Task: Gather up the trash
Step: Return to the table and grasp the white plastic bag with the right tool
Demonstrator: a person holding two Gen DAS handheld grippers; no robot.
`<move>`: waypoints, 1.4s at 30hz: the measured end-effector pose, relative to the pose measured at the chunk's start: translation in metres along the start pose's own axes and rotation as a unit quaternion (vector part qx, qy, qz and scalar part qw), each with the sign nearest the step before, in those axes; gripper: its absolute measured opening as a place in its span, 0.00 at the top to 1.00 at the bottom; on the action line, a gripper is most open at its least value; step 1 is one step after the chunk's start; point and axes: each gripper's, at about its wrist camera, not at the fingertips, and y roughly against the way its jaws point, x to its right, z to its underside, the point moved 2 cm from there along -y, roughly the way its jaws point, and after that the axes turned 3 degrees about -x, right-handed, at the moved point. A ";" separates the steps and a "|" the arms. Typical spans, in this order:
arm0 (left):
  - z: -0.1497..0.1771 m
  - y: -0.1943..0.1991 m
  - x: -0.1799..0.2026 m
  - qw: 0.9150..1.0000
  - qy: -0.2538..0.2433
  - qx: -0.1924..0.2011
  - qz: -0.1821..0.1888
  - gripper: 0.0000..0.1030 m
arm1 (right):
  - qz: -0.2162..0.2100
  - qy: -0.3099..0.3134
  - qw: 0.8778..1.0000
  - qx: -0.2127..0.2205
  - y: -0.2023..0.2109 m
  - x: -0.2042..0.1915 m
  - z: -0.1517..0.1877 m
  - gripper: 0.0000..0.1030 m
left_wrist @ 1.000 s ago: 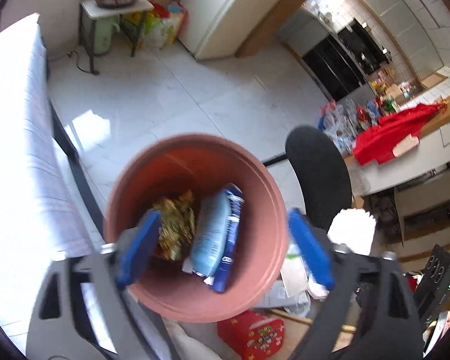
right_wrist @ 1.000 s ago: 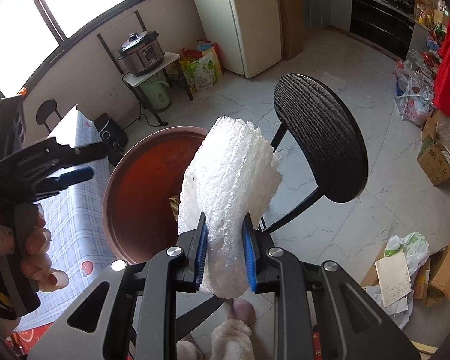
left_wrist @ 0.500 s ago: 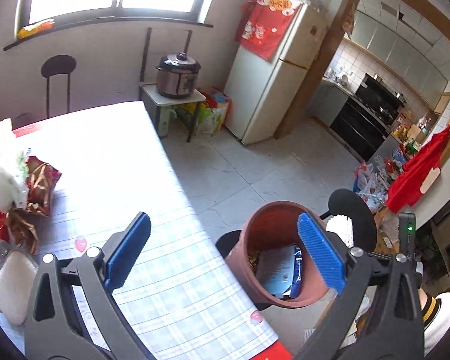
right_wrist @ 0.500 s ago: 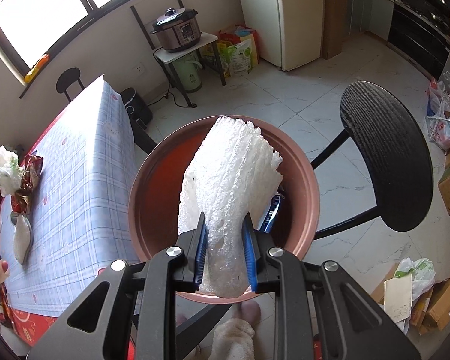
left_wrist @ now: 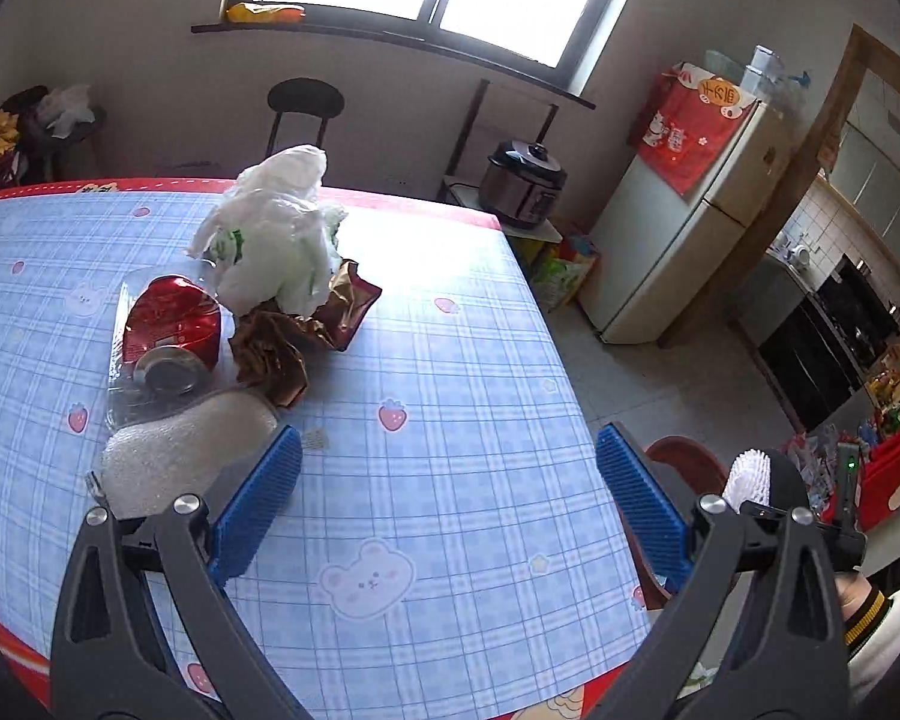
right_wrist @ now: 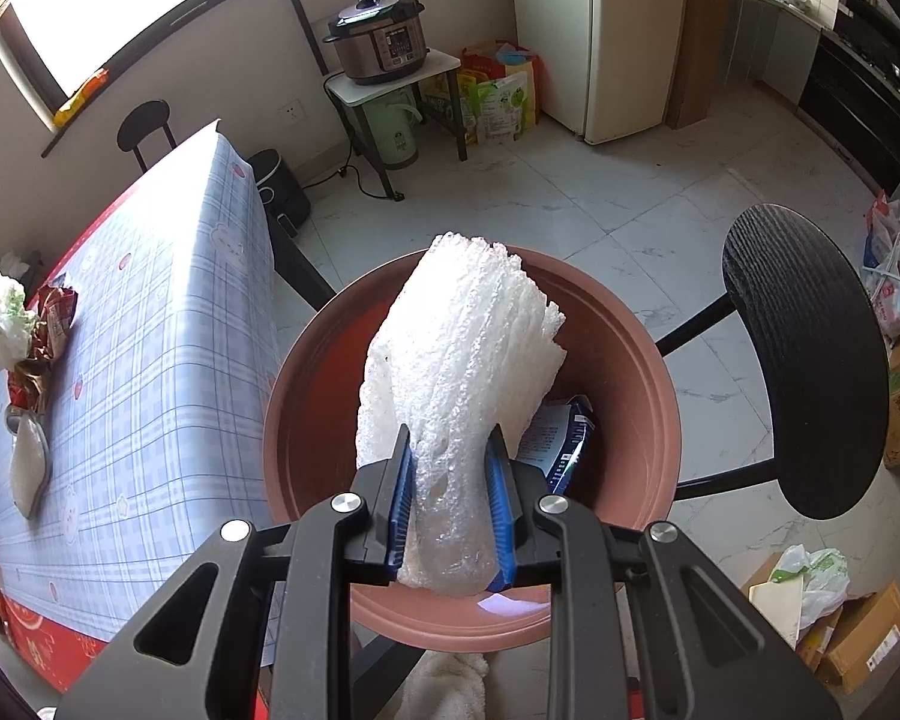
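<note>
terracotta-coloured bin (right_wrist: 648, 420) is the landmark: the right gripper (right_wrist: 450, 495) hangs straight over its mouth, jaws narrow and pinched on a wad of white foam wrap (right_wrist: 459, 372) that stands up over the opening. a second ago that wad was off to one side of the bin, over the floor by the black stool (right_wrist: 804, 360); now it sits above the bin's middle, with a blue packet (right_wrist: 561, 441) already lying inside beneath it. so the carry looks finished and only the letting go is left, in my judgement.

the left gripper (left_wrist: 447, 507) was looking down into the bin a second ago; it has swung away to the checked table (left_wrist: 450, 360) beside the bin and faces the leftover pile there, jaws wide with nothing between them. on the table, well away from the bin, lie a white plastic bag (left_wrist: 270, 234), a crumpled brown wrapper (left_wrist: 282, 348), a red can (left_wrist: 168, 324) in clear film and a flat foam sheet (left_wrist: 186, 450) just ahead of the left-hand pad. that sheet seems the likeliest next pick.
</note>
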 end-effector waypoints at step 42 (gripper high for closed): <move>0.001 0.056 -0.132 0.999 -0.002 0.007 -0.046 0.06 | -0.060 0.054 0.995 0.051 0.031 -0.163 0.040 0.05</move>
